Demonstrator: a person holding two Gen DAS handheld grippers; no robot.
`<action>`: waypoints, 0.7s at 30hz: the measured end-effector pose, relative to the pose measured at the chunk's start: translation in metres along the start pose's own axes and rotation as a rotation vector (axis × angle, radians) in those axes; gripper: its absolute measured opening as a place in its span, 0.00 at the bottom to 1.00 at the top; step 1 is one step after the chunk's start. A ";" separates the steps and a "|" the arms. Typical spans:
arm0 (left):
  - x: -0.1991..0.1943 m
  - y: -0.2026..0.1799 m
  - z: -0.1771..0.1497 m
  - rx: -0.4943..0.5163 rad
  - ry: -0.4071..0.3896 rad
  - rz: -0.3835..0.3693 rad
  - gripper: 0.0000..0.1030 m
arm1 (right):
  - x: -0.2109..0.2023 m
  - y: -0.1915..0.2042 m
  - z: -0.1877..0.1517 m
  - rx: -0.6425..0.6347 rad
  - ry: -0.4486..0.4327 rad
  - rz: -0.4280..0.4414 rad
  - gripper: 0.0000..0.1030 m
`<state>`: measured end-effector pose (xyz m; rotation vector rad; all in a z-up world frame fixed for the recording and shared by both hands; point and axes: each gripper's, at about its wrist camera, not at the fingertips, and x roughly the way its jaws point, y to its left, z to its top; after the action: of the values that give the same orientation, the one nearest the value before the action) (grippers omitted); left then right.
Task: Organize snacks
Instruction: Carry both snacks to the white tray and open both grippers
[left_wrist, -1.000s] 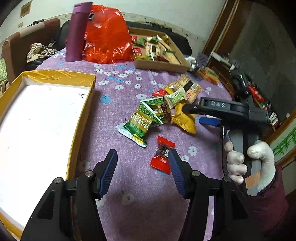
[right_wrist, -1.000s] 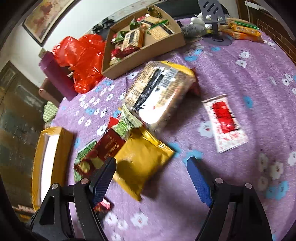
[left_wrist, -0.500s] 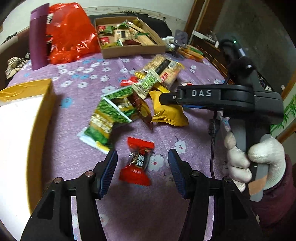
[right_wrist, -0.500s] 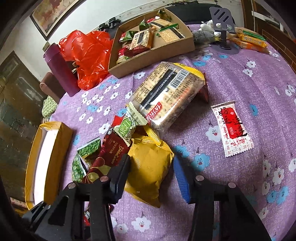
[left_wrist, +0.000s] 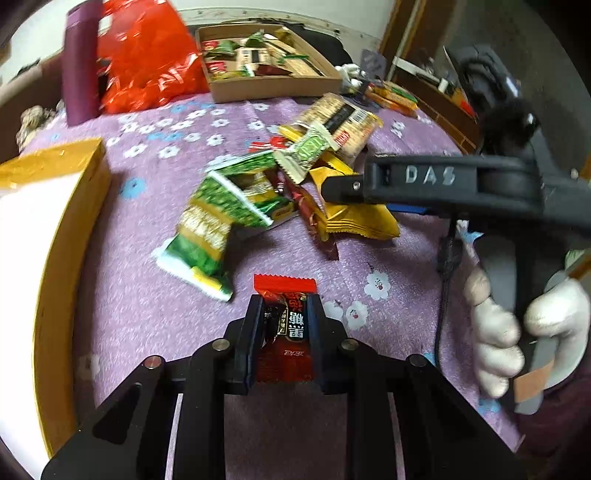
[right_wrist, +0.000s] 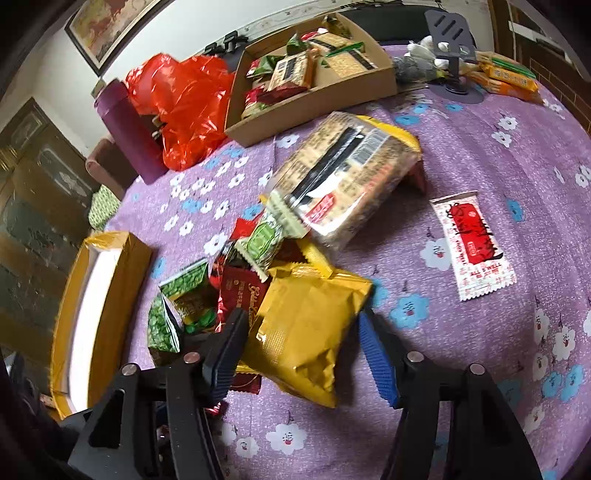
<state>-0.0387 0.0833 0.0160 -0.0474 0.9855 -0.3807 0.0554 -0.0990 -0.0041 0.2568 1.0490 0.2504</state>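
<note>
My left gripper is shut on a small red candy packet on the purple flowered tablecloth. A heap of snacks lies beyond it: green pea packets, a yellow bag and a cracker pack. In the right wrist view my right gripper is open, its jaws on either side of the yellow bag, not closed on it. A white and red packet lies alone to the right.
A gold-rimmed white box lies at the left, also in the right wrist view. A cardboard tray of snacks, a red plastic bag and a purple bottle stand at the back. A phone stand is at the far right.
My left gripper moved forward over the red candy packet and shut on it. My right gripper came down around the yellow bag.
</note>
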 end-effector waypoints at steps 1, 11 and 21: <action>-0.003 0.003 -0.002 -0.015 -0.007 -0.006 0.20 | 0.001 0.004 -0.001 -0.014 -0.005 -0.020 0.64; -0.042 0.020 -0.015 -0.099 -0.085 -0.052 0.20 | -0.006 0.004 -0.014 -0.019 -0.023 -0.068 0.43; -0.101 0.074 -0.033 -0.257 -0.223 -0.075 0.20 | -0.047 0.014 -0.033 -0.004 -0.075 -0.035 0.42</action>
<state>-0.0942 0.1910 0.0631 -0.3531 0.8085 -0.3080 0.0029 -0.0981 0.0231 0.2419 0.9783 0.2095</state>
